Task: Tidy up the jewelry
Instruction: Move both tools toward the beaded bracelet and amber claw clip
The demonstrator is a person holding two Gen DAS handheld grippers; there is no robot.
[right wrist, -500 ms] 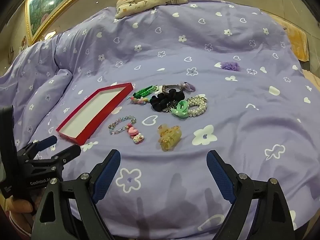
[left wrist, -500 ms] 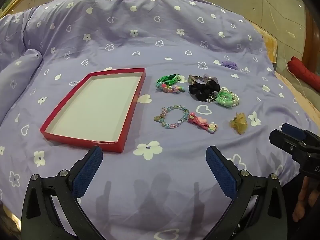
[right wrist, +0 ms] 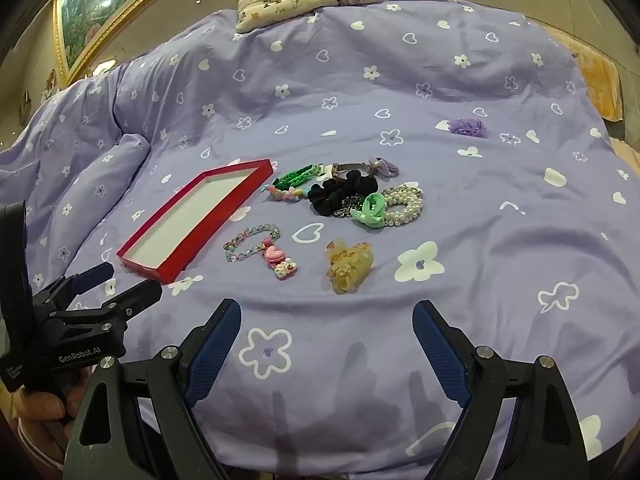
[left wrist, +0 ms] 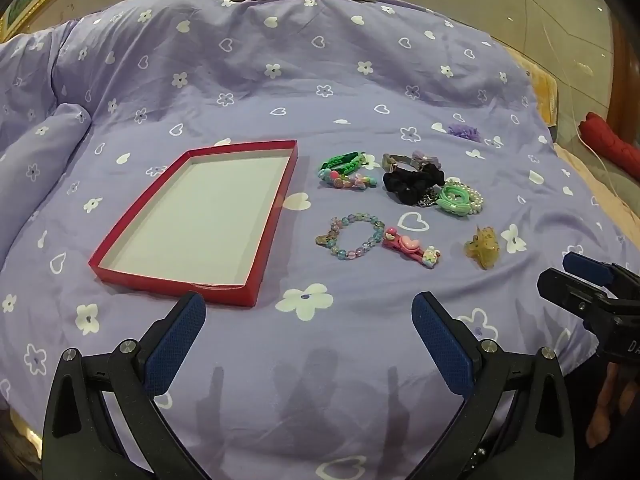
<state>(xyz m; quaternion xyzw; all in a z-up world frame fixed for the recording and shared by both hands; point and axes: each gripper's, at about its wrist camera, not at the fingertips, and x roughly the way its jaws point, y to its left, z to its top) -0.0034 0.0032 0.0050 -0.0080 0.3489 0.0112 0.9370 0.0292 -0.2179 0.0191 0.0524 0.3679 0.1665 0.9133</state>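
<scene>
1. The left hand-held gripper point(left wrist: 308, 316) hovers over the purple bedspread point(left wrist: 280, 92), jaws spread wide with nothing between them.
2. A red tray point(left wrist: 276, 216) lies flat on the bed, left of the jewelry, its white floor bare.
3. Just right of the tray sit a green braided bracelet point(left wrist: 340, 161) and, nearer the camera, a beaded bracelet point(left wrist: 356, 236) touching a pink hair clip point(left wrist: 412, 248).
4. Further right, a black scrunchie point(left wrist: 412, 184), a green hair tie point(left wrist: 454, 200) and a pearl bracelet point(right wrist: 404, 204) lie heaped together.
5. A yellow claw clip point(right wrist: 350, 266) rests apart.
6. The right hand-held gripper point(right wrist: 326, 326) hovers wide open, empty.
</scene>
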